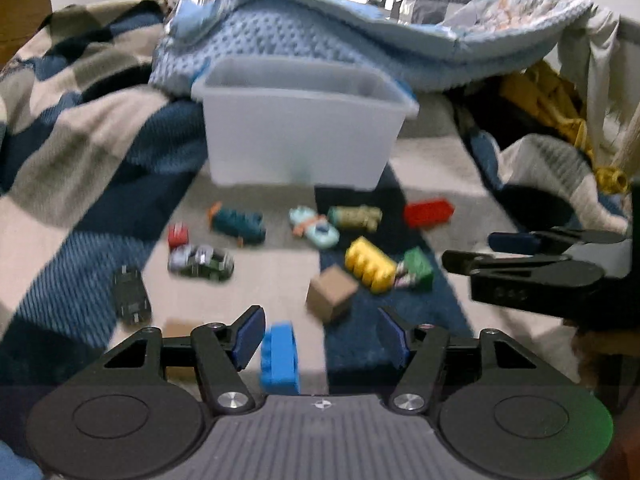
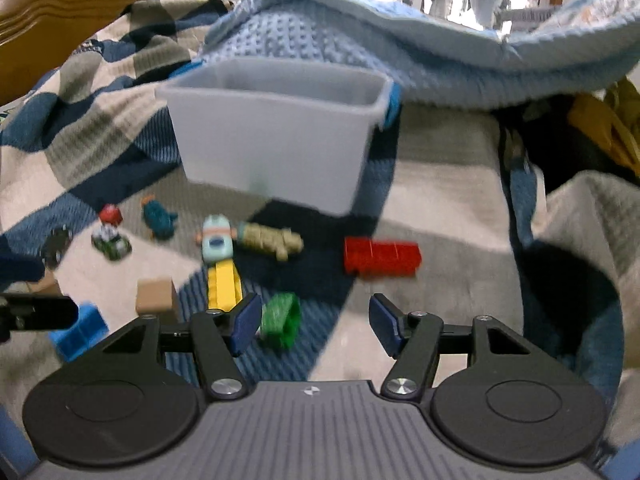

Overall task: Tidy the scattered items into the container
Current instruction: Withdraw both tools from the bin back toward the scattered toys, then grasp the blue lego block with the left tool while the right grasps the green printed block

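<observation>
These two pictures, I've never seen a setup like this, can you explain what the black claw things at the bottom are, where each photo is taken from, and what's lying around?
Each black claw is a hand-held gripper: a person holds one in each hand, with a camera looking forward along its two blue-padded fingers. One picture comes from the left hand-held gripper, the other from the right hand-held gripper. Both stand open and hold nothing.

They look over a checked blanket strewn with toys: a blue block lying between the left one's fingers, a yellow block, a red block, a green block, a brown cube and small toy cars. Behind stands a translucent plastic bin, where the toys should go.
</observation>
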A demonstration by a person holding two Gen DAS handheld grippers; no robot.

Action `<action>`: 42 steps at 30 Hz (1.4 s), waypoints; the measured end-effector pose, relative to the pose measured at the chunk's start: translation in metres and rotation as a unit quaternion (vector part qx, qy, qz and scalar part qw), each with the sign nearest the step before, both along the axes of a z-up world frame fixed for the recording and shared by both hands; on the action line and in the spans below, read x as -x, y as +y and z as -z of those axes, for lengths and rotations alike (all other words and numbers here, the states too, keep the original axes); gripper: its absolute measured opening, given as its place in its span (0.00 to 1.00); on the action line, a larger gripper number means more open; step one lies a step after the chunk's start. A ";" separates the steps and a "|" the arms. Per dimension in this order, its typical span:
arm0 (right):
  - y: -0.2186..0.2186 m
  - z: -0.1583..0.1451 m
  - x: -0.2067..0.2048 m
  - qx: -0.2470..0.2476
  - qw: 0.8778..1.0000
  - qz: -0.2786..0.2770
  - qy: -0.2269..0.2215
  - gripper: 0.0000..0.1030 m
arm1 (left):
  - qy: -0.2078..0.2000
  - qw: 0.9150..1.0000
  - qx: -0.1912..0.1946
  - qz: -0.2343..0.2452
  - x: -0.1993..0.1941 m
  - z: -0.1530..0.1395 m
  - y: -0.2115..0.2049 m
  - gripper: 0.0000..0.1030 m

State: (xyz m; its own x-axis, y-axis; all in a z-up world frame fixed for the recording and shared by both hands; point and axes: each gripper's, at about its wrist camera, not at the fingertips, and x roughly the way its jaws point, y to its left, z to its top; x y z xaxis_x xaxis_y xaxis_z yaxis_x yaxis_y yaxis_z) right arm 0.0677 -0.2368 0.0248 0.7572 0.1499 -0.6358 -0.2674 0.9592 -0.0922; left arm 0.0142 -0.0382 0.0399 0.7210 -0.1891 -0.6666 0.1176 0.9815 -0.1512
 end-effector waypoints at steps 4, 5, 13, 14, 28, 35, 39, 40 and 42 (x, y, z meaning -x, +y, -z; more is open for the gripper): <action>-0.004 0.014 0.012 0.001 1.000 -0.005 0.002 0.61 | 0.009 1.000 0.001 -0.002 0.003 0.018 0.001 0.63; -0.005 0.017 0.014 0.002 1.000 -0.005 0.002 0.60 | 0.010 1.000 0.000 -0.006 0.001 0.021 0.002 0.63; 0.001 0.033 0.005 0.001 1.000 -0.020 0.005 0.59 | 0.025 0.999 0.021 -0.027 -0.007 0.038 0.006 0.54; 0.004 0.035 0.003 0.003 1.000 -0.023 0.005 0.59 | 0.031 0.999 0.024 -0.029 -0.008 0.041 0.008 0.50; 0.026 0.050 -0.025 0.037 0.999 -0.025 0.019 0.40 | 0.050 0.998 0.039 -0.017 -0.021 0.051 0.010 0.38; 0.030 0.045 -0.019 0.052 0.998 -0.028 0.018 0.30 | 0.047 0.998 0.029 -0.009 -0.018 0.047 0.012 0.32; 0.029 0.044 -0.016 0.053 0.998 -0.023 0.020 0.30 | 0.040 0.999 0.019 -0.001 -0.016 0.042 0.010 0.31; 0.029 0.043 -0.015 0.051 0.998 -0.022 0.021 0.30 | 0.038 0.999 0.017 0.000 -0.015 0.041 0.008 0.31; 0.027 0.041 -0.012 0.050 0.998 -0.021 0.020 0.30 | 0.034 0.999 0.014 0.003 -0.013 0.036 0.007 0.31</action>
